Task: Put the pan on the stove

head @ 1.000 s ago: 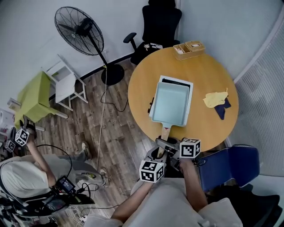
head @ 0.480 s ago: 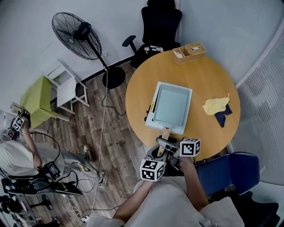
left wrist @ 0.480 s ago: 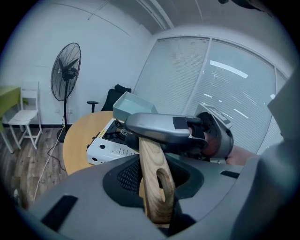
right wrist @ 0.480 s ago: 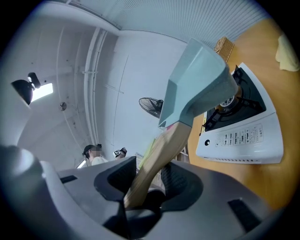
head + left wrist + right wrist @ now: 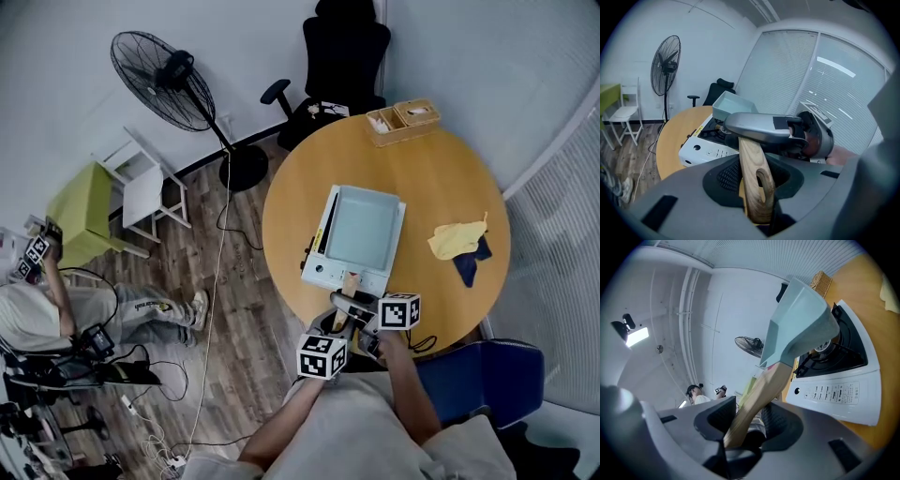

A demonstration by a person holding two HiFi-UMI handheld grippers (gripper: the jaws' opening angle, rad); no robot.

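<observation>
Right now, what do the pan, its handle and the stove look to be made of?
Pan: probably coated or enamelled metal, matte pale blue-grey, smooth flat walls.
Handle: wood, light tan with visible grain.
Stove: likely painted metal or plastic, glossy white casing with printed controls.

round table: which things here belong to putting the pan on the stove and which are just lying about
In the job: pan, stove, left gripper and right gripper, both on the pan's wooden handle.
Lying about: yellow cloth, dark blue cloth, wooden box, fan, office chair.
</observation>
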